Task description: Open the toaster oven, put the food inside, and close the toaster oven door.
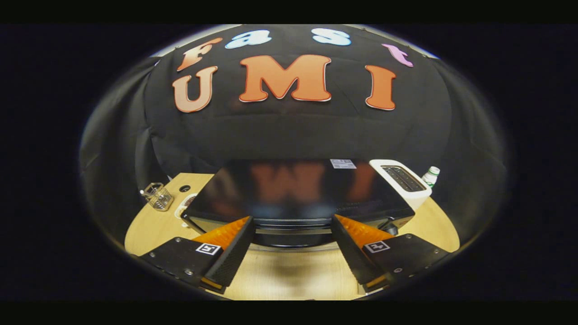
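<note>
Toaster oven (293, 198) just ahead, door shut — gripper (292, 234) level w/ handle, jaws spread wide, gripping nothing.

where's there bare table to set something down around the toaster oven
Bare wood lies in front of the toaster oven, under and between the open gripper fingers. A smaller patch sits right of the oven, before the white toaster. Left of the oven is crowded: a wire basket and a white item, partly hidden.
</note>
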A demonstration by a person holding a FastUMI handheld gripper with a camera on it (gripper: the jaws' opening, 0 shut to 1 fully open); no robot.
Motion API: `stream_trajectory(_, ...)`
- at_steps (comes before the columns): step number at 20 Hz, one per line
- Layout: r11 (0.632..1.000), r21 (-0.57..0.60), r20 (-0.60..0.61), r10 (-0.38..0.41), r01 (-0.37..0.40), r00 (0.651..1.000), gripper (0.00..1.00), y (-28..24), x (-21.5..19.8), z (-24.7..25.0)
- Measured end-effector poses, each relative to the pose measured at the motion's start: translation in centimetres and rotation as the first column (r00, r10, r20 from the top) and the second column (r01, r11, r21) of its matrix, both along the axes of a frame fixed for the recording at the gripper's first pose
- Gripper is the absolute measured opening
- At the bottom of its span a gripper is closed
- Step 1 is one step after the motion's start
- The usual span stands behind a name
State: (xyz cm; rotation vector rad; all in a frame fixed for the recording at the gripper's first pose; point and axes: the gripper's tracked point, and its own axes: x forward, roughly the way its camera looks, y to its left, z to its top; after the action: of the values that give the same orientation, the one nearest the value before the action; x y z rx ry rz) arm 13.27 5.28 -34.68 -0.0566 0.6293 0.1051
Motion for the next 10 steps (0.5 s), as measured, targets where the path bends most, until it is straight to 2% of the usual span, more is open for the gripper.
stream_trajectory(5, 1.0, 0.021, 0.002, -0.017, 0.017, 1.0, 1.0, -0.2, -2.0, 0.1)
stream_trajectory(10, 0.999, 0.019, -0.015, -0.029, 0.03, 0.999, 1.0, -0.7, -6.2, -0.7)
